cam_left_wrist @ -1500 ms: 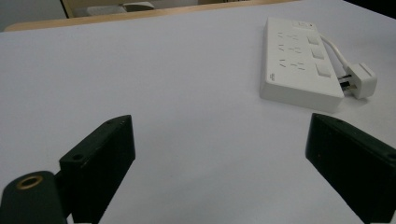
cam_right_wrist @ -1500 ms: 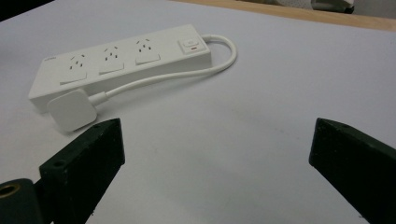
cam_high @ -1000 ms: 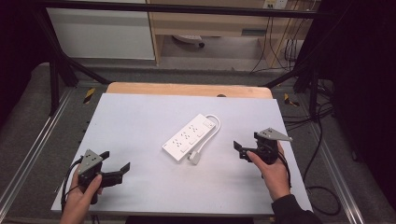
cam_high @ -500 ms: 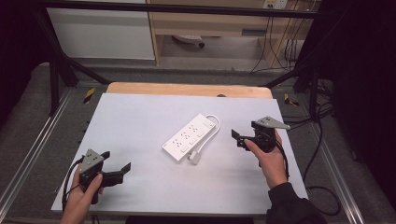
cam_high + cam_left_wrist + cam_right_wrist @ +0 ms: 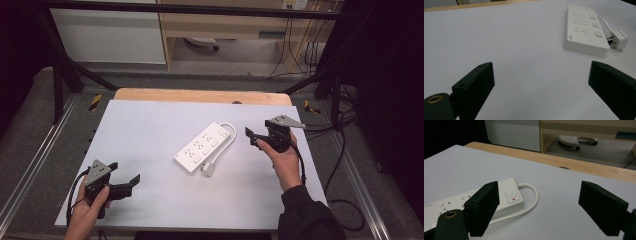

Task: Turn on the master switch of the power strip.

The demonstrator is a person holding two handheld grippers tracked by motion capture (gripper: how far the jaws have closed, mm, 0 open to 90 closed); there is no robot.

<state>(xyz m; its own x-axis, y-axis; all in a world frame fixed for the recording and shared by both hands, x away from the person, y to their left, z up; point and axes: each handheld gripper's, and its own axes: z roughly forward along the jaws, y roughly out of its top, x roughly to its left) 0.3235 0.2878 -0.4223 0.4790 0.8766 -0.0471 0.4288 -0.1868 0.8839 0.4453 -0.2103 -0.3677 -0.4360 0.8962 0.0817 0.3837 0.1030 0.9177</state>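
Note:
A white power strip [image 5: 204, 147] lies slantwise at the middle of the white table top [image 5: 150, 125], its cord looped back and its plug [image 5: 209, 168] resting by its near end. My right gripper [image 5: 252, 137] hovers just right of the strip's far end, pointing left; its jaws are open, have just been closing a little, and have nothing between them. In the right gripper view the strip's switch end [image 5: 509, 192] and cord loop [image 5: 535, 195] lie beyond the jaws. My left gripper [image 5: 124, 173] stands open near the front left corner, the strip [image 5: 584, 30] far ahead of it.
A wooden table edge [image 5: 200, 95] runs along the back. Metal frame rails [image 5: 30, 165] flank both sides, and black cables [image 5: 340, 130] trail off the right edge. A cabinet and a shelf unit stand on the floor beyond the table.
The right hand has moved away from the front edge and up, toward the strip's far end. The left hand has stayed where it was.

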